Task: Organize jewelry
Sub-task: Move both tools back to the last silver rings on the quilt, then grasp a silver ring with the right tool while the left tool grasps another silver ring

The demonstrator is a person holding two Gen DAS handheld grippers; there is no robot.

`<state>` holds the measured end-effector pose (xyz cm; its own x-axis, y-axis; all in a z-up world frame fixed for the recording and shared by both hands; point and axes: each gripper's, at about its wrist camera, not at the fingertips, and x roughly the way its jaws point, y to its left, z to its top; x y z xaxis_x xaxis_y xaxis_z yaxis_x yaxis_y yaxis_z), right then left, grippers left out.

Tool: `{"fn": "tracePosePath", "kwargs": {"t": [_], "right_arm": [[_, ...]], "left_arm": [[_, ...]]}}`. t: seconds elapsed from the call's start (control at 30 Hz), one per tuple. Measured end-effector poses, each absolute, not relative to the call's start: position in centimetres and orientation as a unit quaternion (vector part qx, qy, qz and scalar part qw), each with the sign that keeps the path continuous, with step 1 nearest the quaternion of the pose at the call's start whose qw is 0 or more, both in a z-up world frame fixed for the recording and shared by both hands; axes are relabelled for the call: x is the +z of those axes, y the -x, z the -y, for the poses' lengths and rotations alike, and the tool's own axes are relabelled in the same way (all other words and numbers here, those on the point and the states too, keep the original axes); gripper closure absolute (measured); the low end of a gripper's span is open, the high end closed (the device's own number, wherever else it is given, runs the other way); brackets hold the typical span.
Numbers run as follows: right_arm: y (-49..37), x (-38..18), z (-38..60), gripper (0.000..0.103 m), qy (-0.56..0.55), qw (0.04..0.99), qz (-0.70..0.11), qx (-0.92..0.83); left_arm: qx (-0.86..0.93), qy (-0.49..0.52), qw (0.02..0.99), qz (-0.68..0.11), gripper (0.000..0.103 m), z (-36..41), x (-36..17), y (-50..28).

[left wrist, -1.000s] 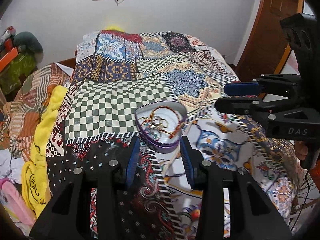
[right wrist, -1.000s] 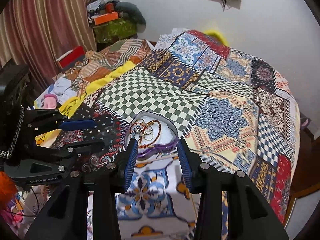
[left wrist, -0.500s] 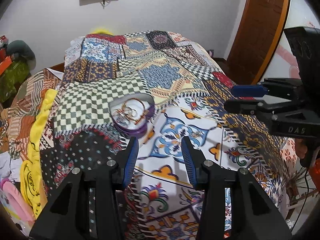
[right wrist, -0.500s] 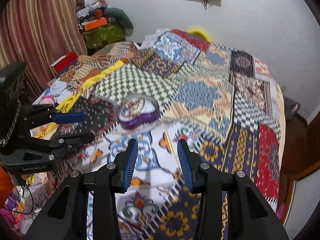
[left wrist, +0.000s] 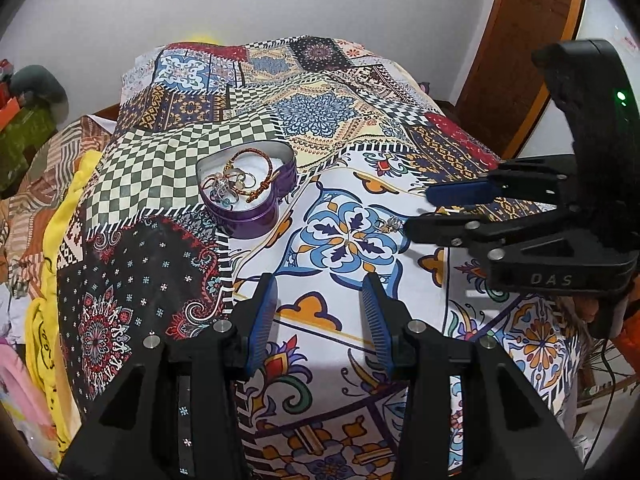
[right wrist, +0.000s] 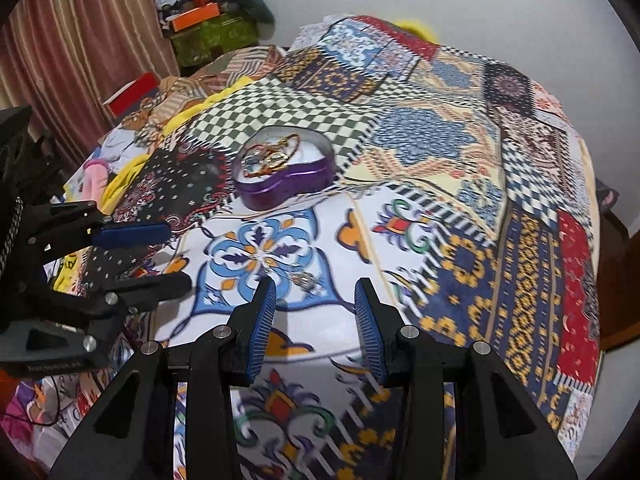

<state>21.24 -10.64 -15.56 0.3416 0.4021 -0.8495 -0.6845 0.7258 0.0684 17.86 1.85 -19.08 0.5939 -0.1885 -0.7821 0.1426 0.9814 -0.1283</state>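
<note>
A purple heart-shaped tin (left wrist: 256, 220) (right wrist: 288, 184) stands open on the patchwork bedspread. Inside it lie a braided bracelet and several rings (left wrist: 236, 184). A small loose ring (left wrist: 390, 223) (right wrist: 304, 278) rests on the blue flower patch, to the right of the tin. My right gripper (right wrist: 316, 304) (left wrist: 418, 212) is open and empty, and the ring sits just beyond its fingertips. My left gripper (left wrist: 320, 300) (right wrist: 178, 256) is also open and empty, hanging above the bedspread nearer than the tin.
The bedspread (left wrist: 168, 264) covers the whole bed and drops off at the near and right edges. A yellow cloth (left wrist: 48, 280) and piled fabrics lie along the left side. A wooden door (left wrist: 520, 40) stands at the right, boxes (right wrist: 208, 28) and a curtain (right wrist: 60, 40) at the back left.
Both grippers have drawn back from the tin, which sat at their fingertips, and shifted right and lower. The tin now lies farther off to the left; the loose ring has come into view.
</note>
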Motion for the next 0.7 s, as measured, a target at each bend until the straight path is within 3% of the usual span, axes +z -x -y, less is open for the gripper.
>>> {"fn": "tracePosePath", "kwargs": {"t": [0.07,0.13,0.2,0.7], "right_arm": [[-21.3,-15.9,10.0,0.068,0.157,0.801,-0.465,0.343],[-21.4,-16.4,9.6,0.082,0.162,0.796,-0.47,0.345],[-21.5,-16.8,9.4,0.09,0.162,0.789,-0.478,0.351],[-20.0,-15.5,10.5,0.097,0.164,0.799,-0.455,0.357]], "left_arm": [[-0.093,0.024,0.893,-0.439,0.06,-1.9,-19.1,-17.8],[-0.094,0.024,0.893,-0.44,0.06,-2.0,-19.2,-17.9],[-0.093,0.021,0.893,-0.44,0.06,-2.1,-19.2,-17.9],[-0.09,0.021,0.896,-0.434,0.06,-1.9,-18.6,-17.9]]}}
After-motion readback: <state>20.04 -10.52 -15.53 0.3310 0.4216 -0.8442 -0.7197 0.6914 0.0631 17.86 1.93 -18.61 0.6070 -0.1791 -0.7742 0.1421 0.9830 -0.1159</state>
